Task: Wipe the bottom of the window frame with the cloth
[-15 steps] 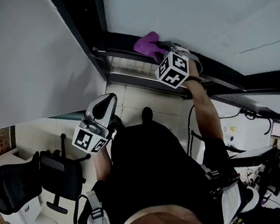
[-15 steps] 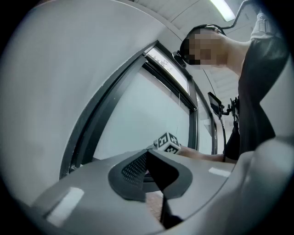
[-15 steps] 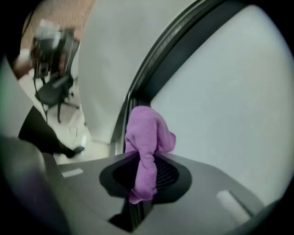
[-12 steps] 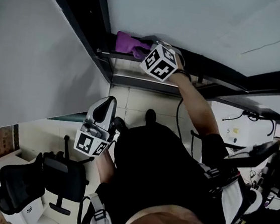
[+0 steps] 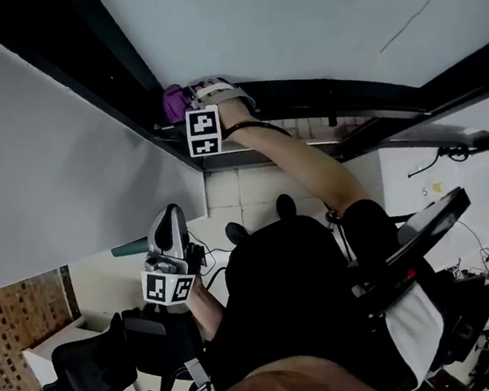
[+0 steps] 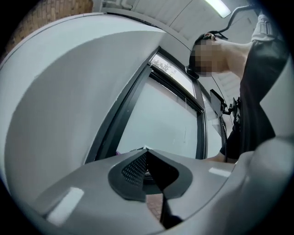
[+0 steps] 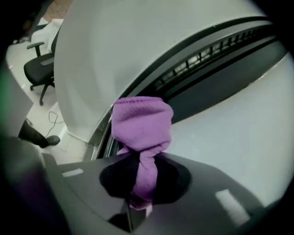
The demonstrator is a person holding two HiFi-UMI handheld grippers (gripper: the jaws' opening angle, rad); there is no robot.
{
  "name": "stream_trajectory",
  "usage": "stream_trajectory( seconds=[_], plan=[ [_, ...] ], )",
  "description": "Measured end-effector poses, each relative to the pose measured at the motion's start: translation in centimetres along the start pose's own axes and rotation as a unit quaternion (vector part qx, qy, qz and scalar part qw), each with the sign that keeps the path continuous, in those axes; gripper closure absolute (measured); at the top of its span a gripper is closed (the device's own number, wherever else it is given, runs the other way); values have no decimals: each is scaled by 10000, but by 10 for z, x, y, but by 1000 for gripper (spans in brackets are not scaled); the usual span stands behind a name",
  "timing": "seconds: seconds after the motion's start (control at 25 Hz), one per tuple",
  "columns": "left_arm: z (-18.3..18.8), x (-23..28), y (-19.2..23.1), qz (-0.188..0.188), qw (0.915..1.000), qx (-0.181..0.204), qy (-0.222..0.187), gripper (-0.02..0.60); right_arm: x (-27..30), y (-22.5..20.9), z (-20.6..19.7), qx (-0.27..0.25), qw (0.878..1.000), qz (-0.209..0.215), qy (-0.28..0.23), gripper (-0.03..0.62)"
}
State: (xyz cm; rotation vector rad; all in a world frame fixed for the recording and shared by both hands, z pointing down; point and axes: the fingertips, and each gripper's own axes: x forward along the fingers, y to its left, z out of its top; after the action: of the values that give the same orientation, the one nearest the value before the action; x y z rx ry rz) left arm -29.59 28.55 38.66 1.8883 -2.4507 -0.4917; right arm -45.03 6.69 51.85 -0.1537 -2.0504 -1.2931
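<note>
A purple cloth (image 7: 142, 124) is bunched up and clamped in my right gripper (image 7: 142, 170), which is shut on it. The cloth's rounded end presses against the dark window frame (image 7: 216, 59), near the corner where the frame meets the white wall. In the head view the cloth (image 5: 175, 100) shows just left of the right gripper (image 5: 201, 105), at the far end of the frame rail (image 5: 328, 94). My left gripper (image 5: 170, 221) hangs low beside my body, shut with nothing in it. In its own view the left gripper (image 6: 147, 153) points at the glass.
A white wall panel (image 5: 62, 168) runs along the left of the frame. Below stand black office chairs (image 7: 39, 69), a white desk and tiled floor. Equipment and cables crowd the right side (image 5: 470, 306). The window pane (image 6: 161, 119) fills the frame.
My right gripper has slid the cloth leftward along the frame toward the corner by the wall. The head view has tilted. My left gripper has stayed low and shut.
</note>
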Motion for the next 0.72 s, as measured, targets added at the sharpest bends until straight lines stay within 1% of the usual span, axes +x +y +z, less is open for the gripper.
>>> stream_trajectory(
  seconds=[0.08, 0.16, 0.28, 0.36, 0.48, 0.56, 0.6, 0.68, 0.72],
  plan=[
    [-1, 11, -9, -179, 9998, 24, 20, 578, -12, 2, -32, -225, 9992, -24, 319, 536],
    [-4, 23, -19, -377, 9993, 19, 73, 579, -27, 4, -70, -324, 9973, -19, 664, 536],
    [-11, 39, -31, -632, 9978, -12, 180, 579, -52, 5, -129, -514, 9910, 7, 1237, 536],
    [-17, 49, -40, -792, 9965, -49, 268, 579, -68, 6, -167, -715, 9832, 64, 1679, 536],
    [-23, 64, -55, -1035, 9940, -77, 359, 578, -89, 7, -214, -1168, 9645, 114, 2366, 536],
    [-26, 70, -65, -1147, 9926, -66, 387, 578, -97, 8, -231, -1451, 9532, 81, 2650, 536],
    [-27, 72, -69, -1177, 9922, -63, 394, 579, -99, 9, -234, -1536, 9502, 73, 2710, 536],
    [-29, 70, -73, -1187, 9921, -67, 394, 579, -101, 16, -235, -1561, 9494, 210, 2717, 539],
    [-29, 68, -74, -1171, 9924, -65, 385, 579, -103, 22, -234, -1476, 9515, 394, 2671, 539]
  ],
)
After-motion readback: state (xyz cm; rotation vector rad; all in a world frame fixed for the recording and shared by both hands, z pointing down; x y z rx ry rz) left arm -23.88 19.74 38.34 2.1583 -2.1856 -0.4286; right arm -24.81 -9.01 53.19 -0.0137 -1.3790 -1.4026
